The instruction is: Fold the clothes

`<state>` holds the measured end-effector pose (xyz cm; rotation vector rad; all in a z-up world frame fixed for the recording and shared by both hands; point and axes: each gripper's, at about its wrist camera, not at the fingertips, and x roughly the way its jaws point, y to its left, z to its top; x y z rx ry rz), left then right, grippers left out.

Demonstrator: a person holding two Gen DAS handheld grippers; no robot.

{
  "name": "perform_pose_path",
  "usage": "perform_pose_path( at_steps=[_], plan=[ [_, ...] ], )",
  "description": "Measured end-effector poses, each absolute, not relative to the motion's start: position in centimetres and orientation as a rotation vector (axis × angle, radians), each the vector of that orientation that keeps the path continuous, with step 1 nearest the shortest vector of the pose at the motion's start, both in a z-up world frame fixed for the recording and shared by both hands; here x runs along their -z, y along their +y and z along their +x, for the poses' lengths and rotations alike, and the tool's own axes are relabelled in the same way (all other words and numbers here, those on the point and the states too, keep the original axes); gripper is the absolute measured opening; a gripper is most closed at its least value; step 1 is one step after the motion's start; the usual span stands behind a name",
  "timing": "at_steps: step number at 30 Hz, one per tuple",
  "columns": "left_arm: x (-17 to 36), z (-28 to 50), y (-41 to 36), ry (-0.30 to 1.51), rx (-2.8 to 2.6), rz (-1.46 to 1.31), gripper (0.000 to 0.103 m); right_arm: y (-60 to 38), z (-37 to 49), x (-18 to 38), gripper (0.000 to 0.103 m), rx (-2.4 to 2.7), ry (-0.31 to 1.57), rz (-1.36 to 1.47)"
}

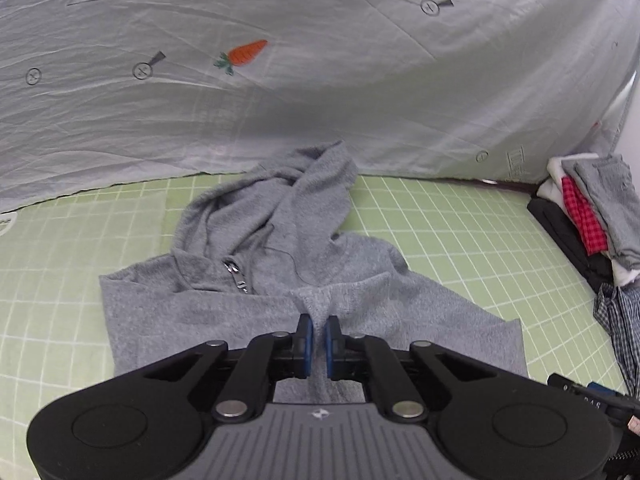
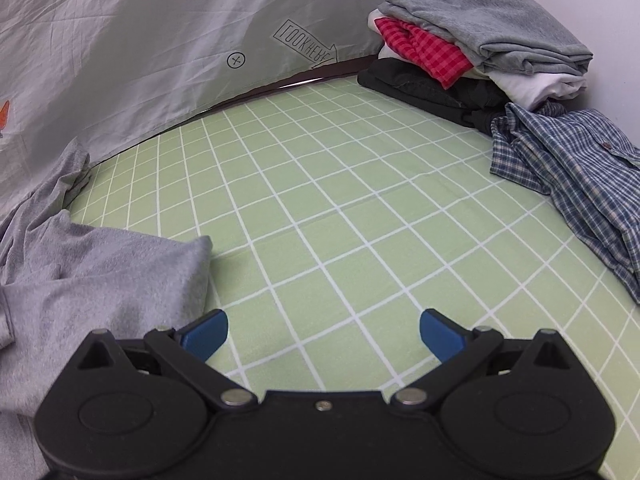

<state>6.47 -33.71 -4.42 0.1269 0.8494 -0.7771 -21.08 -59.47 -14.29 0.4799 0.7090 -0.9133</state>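
- a green sheet with a white grid (image 2: 320, 184) covers the flat surface that carries everything.
- a grey zip hoodie (image 1: 280, 264) lies spread on it.
- a stack of folded clothes (image 2: 472, 40) sits at the far right corner.
- a crumpled blue plaid shirt (image 2: 568, 168) lies just beside the stack.

Hoodie (image 1: 280, 280) — flat on the mat (image 1: 460, 232), centre of the left wrist view, hood toward 12 o'clock against the sheet (image 1: 320, 80) behind. Clothes pile (image 2: 472, 44) — far corner of the mat, 2 o'clock. Plaid shirt (image 2: 568, 176) — just before the pile, 3 o'clock.
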Motion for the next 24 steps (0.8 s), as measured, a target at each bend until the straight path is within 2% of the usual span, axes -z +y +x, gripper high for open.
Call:
perform_pose_path(
  at_steps=[6, 13, 24],
  plan=[
    [1.6, 10.4, -26.4, 0.778, 0.623, 0.008, 0.007, -56.2, -19.7, 13.6, 0.103, 0.871, 0.719, 0.425],
    [1.2, 14.5, -17.7, 0.764, 0.448, -0.125, 0.007, -53.0, -17.6, 13.3, 0.103, 0.828, 0.743, 0.376],
    [9.1, 15.2, -9.6, 0.918, 0.178, -0.169, 0.012, -49.3, -14.4, 12.2, 0.103, 0.703, 0.803, 0.218]
  ],
)
